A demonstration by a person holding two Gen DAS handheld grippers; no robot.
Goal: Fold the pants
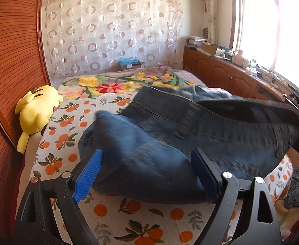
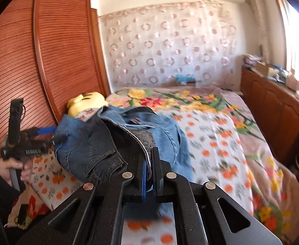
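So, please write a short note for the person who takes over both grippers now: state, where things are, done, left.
Right gripper: shut on the jeans at the dark waistband edge.
Left gripper: open, jeans between its fingers, not pinched.
Jeans: bunched on the bed, near the plush, partly raised on the right.
Done: one grip only.
Left: close the left grip, spread the jeans flat, fold.

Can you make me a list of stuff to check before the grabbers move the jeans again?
1. Right gripper pinching the jeans waistband: ok, shut on it.
2. Left gripper holding jeans: not ok, jaws wide apart, denim only between them.
3. Jeans flat: not ok, bunched up.
4. Bed has free room beside the jeans: ok.
5. Yellow plush toy out of the way: ok, at the bed's edge.
6. Legs lined up: cannot tell.
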